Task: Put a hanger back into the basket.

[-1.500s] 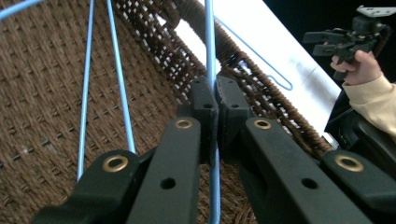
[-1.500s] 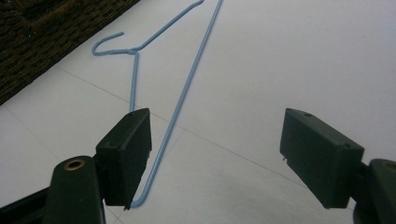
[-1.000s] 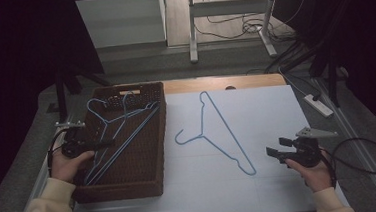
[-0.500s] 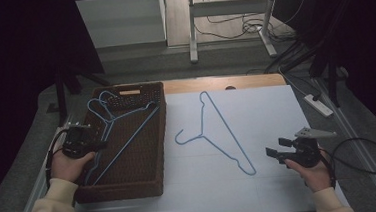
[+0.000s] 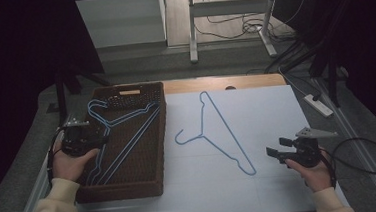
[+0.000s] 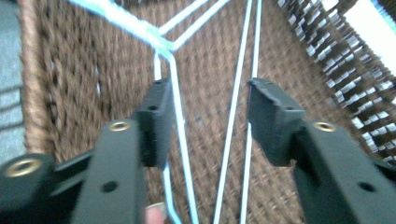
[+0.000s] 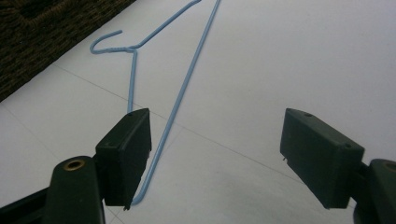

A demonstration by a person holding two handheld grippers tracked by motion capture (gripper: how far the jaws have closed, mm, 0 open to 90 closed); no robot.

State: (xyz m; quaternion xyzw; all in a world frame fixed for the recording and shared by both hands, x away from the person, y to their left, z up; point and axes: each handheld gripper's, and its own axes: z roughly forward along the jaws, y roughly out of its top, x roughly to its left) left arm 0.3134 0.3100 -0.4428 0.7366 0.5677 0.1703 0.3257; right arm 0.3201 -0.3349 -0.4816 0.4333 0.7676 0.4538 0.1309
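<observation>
Work in hand: taking wire hangers out of the basket and laying them on the white table, as the layout suggests.
Done: one hanger lies flat on the table, just right of the basket, hook toward the basket, touching neither gripper.
Left: at least two blue hangers in the basket, overlapping; the exact count is hard to tell from the tangle of wires.
Left gripper: at the basket's left edge, low over the hangers. Its jaws stand apart, and in the left gripper view the wires run up between them, one against the inner face of the left-hand jaw. Nothing is clamped yet.
Right gripper: held above the table near the lower end of the laid-out hanger. Jaws wide apart and empty; in the right gripper view the hanger's corner sits beside one jaw, not between the two.
Stage: roughly early to middle, by my reading; one hanger out, the next about to be grasped.
Next call: close the left jaws on a single wire, not two, so only one hanger lifts.
</observation>
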